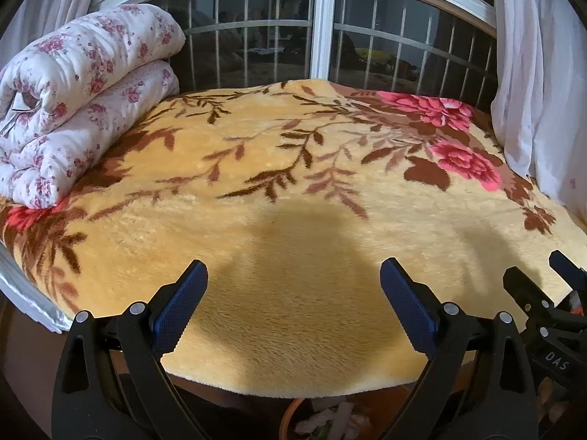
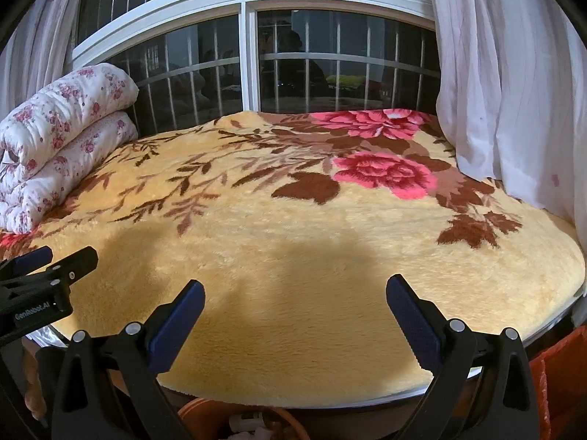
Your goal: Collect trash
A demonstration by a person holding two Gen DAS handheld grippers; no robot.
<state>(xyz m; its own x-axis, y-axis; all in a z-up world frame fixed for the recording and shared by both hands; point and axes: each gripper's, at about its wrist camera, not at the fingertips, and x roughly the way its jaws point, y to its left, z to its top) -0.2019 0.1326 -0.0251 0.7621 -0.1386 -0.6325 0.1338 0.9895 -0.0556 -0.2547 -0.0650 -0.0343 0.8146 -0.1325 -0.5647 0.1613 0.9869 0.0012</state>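
My left gripper [image 1: 293,271] is open and empty, held over the near edge of a yellow floral blanket [image 1: 279,190] on a bed. My right gripper [image 2: 295,289] is open and empty too, beside it on the right over the same blanket [image 2: 293,227]. Each gripper shows at the edge of the other's view, the right one [image 1: 543,282] and the left one [image 2: 55,260]. An orange-brown bin [image 1: 293,416] with white crumpled trash [image 1: 330,421] inside sits on the floor under the bed's edge; it also shows in the right wrist view [image 2: 216,418]. I see no trash on the blanket.
A folded white quilt with pink flowers [image 1: 73,102] lies at the bed's far left. A barred window [image 1: 323,33] runs behind the bed. White curtains [image 2: 513,84] hang at the right. An orange-red bag [image 2: 561,377] sits low at the right.
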